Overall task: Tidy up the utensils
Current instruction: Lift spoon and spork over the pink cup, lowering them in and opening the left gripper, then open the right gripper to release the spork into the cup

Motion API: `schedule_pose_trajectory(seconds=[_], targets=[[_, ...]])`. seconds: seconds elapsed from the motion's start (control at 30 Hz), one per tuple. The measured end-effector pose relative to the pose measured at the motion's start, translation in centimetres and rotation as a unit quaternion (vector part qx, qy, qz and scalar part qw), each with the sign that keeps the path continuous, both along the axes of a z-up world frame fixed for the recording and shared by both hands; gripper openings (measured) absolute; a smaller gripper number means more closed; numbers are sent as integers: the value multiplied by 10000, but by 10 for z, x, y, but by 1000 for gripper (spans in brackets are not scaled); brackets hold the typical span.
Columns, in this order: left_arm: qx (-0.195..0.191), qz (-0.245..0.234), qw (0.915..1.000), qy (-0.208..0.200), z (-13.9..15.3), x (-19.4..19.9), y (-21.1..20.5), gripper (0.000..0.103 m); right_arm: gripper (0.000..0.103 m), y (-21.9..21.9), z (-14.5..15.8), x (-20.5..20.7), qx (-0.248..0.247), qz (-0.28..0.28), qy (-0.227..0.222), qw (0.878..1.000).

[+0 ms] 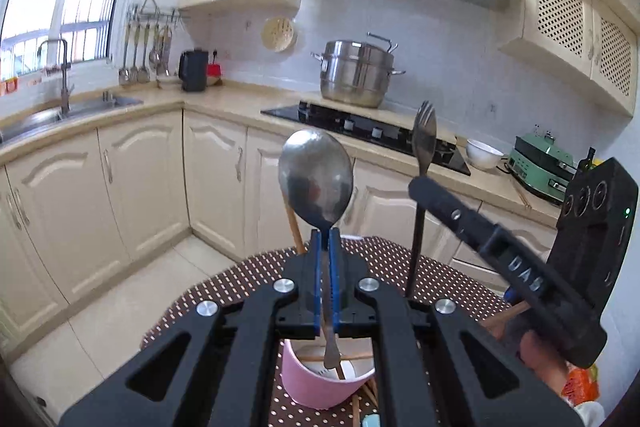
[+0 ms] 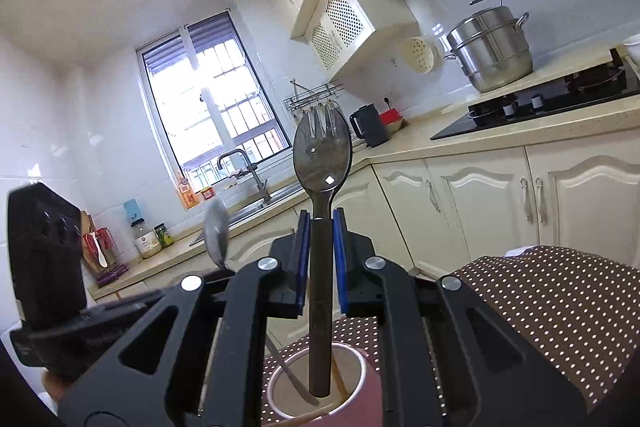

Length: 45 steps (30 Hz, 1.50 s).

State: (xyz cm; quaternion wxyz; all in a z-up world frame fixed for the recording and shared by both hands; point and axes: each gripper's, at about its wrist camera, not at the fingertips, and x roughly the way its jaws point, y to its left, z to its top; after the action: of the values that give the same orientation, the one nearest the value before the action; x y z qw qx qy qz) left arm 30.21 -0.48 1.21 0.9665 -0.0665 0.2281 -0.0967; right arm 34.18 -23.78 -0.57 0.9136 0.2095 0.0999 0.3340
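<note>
In the left wrist view my left gripper [image 1: 325, 233] is shut on the thin handle of a steel spoon [image 1: 316, 179]. The spoon's bowl stands upright and its handle end hangs inside a pink cup [image 1: 312, 393] below. Wooden chopsticks [image 1: 340, 359] lean in that cup. To the right, my right gripper [image 1: 418, 189] holds a dark-handled spork [image 1: 424, 135] upright. In the right wrist view my right gripper [image 2: 322, 215] is shut on the spork [image 2: 322, 155], whose handle end dips into the cup [image 2: 362, 361]. The spoon [image 2: 216, 231] shows blurred at the left.
The cup stands on a table with a brown dotted cloth [image 1: 248, 279] [image 2: 560, 299]. Behind it run cream cabinets and a counter with a black hob [image 1: 360, 127], a steel steamer pot [image 1: 356, 75], a sink [image 1: 48, 115], a kettle [image 1: 194, 71] and a white bowl [image 1: 482, 153].
</note>
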Motion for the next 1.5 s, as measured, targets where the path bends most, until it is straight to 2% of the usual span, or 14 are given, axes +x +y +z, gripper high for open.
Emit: schedule_pose_trajectory(seconds=[0.17,0.2,0.23,0.3,0.5,0.63,0.73,0.87,1.03,1.2,1.5], targets=[[-23,50,9999,117,-8,0,4,7,12,-3,7,-8,-55,-173,-85,9998],[-47,51,9999,111,-8,-1,5,14,12,-4,11,-11,-51,-234,-158,9996],[-43,64,9999,78,-7,-3,6,27,12,-3,14,-14,-55,-296,-223,9993],[-24,137,9999,-56,-4,-8,7,37,12,-1,23,-25,-88,-466,-372,9982],[-213,280,9993,-95,4,-20,19,43,12,18,40,-60,-503,-1079,-888,9889],[-239,348,9990,-137,5,-28,27,44,12,36,46,-75,-823,-1224,-1149,9824],[-265,402,9988,-124,4,-32,33,47,12,46,47,-83,-845,-1261,-1239,9806],[-333,458,9984,-46,-1,-34,42,47,12,63,38,-84,-1005,-1240,-1229,9795],[-288,530,9982,35,-10,-30,50,48,12,79,20,-80,-1281,-1482,-1181,9735],[-375,523,9978,165,-18,-23,56,48,12,90,15,-85,-1559,-1640,-1474,9629],[-508,438,9976,188,-18,-18,58,51,13,81,16,-80,-1435,-1590,-1321,9678]])
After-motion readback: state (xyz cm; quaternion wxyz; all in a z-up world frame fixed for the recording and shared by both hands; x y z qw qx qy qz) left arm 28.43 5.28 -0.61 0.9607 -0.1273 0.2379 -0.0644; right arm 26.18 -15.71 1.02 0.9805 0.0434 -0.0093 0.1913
